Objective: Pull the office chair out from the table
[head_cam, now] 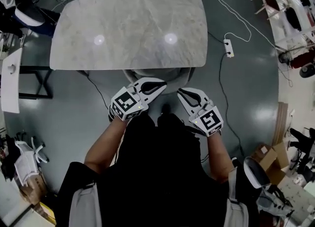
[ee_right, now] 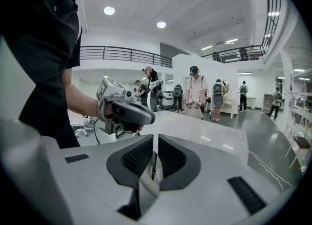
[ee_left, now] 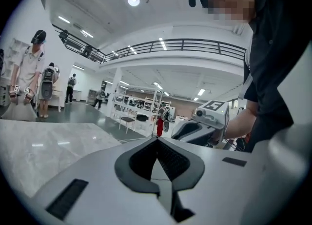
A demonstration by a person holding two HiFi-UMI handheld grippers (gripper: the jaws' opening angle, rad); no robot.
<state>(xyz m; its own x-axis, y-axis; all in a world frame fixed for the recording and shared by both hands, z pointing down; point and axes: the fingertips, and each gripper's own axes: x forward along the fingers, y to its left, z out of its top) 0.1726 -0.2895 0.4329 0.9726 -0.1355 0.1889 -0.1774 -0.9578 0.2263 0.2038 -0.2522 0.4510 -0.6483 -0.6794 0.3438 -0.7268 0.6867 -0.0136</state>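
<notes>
From above, the marble-topped table (head_cam: 128, 29) fills the upper middle of the head view. The office chair (head_cam: 174, 75) shows only as a grey curved back tucked under the table's near edge. My left gripper (head_cam: 164, 86) and right gripper (head_cam: 180, 92) are held in front of my body, tips turned toward each other just short of the chair back, touching nothing. Both are shut and empty. The left gripper view shows its closed jaws (ee_left: 157, 141) with the right gripper (ee_left: 204, 124) beyond. In the right gripper view, the shut jaws (ee_right: 155, 143) face the left gripper (ee_right: 124, 112).
A power strip (head_cam: 228, 47) and its white cable lie on the grey floor right of the table. Cardboard boxes (head_cam: 270, 157) sit at the lower right, a black frame (head_cam: 34, 81) at the left. Several people (ee_right: 197, 97) stand beyond the table.
</notes>
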